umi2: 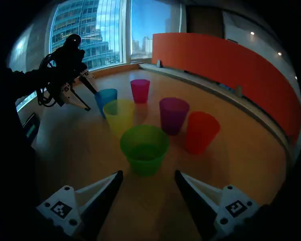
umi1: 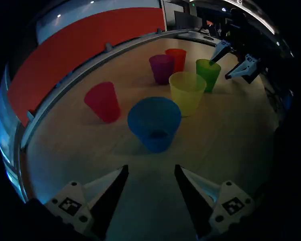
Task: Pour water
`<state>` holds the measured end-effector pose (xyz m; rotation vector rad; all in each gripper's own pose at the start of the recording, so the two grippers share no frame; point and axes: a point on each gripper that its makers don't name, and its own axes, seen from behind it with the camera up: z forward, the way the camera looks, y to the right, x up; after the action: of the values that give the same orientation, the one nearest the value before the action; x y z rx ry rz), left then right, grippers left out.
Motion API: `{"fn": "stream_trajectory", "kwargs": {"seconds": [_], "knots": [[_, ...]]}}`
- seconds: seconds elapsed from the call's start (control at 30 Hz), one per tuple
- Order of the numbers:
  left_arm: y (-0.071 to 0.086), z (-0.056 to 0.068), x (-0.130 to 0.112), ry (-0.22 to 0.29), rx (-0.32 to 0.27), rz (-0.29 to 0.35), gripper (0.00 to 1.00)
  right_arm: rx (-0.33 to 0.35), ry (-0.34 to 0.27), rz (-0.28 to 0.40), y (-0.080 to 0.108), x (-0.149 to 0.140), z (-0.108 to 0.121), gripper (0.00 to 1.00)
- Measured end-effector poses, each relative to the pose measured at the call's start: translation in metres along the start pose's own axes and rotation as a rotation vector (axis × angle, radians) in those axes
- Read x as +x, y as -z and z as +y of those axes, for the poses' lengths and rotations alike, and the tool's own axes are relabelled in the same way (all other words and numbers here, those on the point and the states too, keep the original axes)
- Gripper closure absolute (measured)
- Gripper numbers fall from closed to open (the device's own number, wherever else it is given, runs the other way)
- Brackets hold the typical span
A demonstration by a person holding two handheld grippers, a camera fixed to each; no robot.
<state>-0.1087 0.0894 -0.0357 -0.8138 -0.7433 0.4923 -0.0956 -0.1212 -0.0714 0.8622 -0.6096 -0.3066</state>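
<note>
The left gripper is spread wide and empty, with the blue cup upright just ahead of its tips, untouched. The right gripper gapes likewise before the green cup (water in either is hard to tell in this dimness). The yellow cup stands between those two on a wooden table. An orange wall and windows lie beyond.

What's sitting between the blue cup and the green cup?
The yellow cup stands between the blue cup and the green cup; both the left gripper view and the right gripper view show that line.
</note>
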Motion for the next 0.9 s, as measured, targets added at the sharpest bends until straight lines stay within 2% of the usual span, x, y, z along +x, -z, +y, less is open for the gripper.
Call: {"fn": "stream_trajectory", "kwargs": {"seconds": [0.2,0.37,0.7,0.9], "knots": [[0.011,0.000,-0.001,0.013,0.028,0.025,0.15,-0.026,-0.012,0.025,0.011,0.004,-0.004,0.00],[0.022,-0.006,-0.002,0.064,0.072,0.067,0.15,-0.070,-0.046,0.065,0.021,0.012,0.000,0.00],[0.054,-0.034,0.016,0.182,0.214,0.224,0.15,-0.212,-0.149,0.210,0.049,0.042,0.019,0.00],[0.077,-0.051,0.034,0.229,0.316,0.329,0.15,-0.314,-0.176,0.294,0.066,0.064,0.034,0.00]]}}
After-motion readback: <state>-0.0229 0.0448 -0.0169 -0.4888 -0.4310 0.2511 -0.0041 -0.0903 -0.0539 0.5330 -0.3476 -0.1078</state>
